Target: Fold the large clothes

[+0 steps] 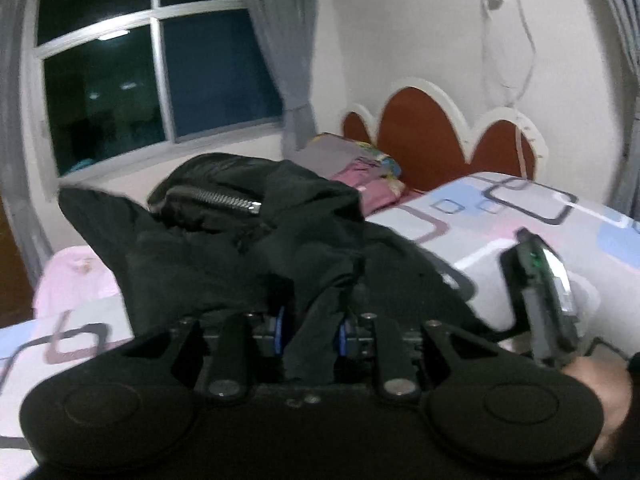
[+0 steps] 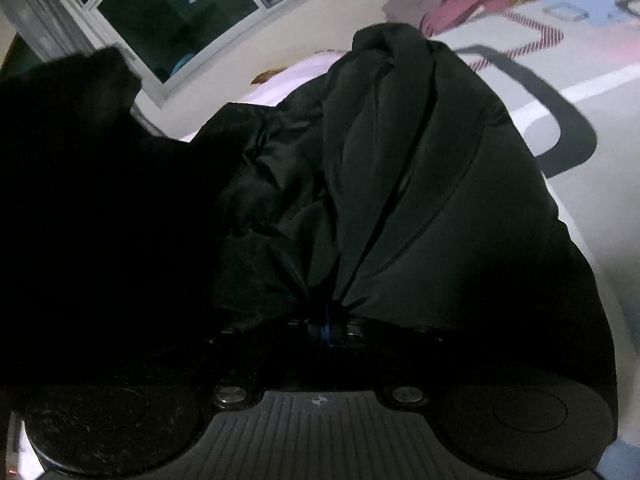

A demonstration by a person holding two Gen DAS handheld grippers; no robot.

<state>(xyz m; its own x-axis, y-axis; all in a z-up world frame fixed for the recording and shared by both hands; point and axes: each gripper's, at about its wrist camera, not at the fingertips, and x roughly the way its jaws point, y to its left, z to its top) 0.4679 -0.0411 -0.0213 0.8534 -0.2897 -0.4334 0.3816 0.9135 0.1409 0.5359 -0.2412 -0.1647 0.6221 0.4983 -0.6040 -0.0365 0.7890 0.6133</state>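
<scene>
A black padded jacket (image 1: 248,240) with a silver zipper (image 1: 224,200) is bunched up over the bed. In the left wrist view a fold of it runs down between the blue pads, and my left gripper (image 1: 311,320) is shut on that fold. In the right wrist view the jacket (image 2: 400,180) fills most of the picture, its creases gathering to one point at the jaws. My right gripper (image 2: 326,320) is shut tight on that gathered cloth. At the right of the left wrist view a hand (image 1: 600,392) holds the other tool's black housing (image 1: 540,292).
The bed wears a white sheet (image 1: 520,216) with pink, blue and grey squares. A pink garment (image 1: 76,276) lies at its left. Folded clothes (image 1: 360,168) sit by the red scalloped headboard (image 1: 420,136). A dark window (image 1: 140,80) and grey curtain (image 1: 280,40) are behind.
</scene>
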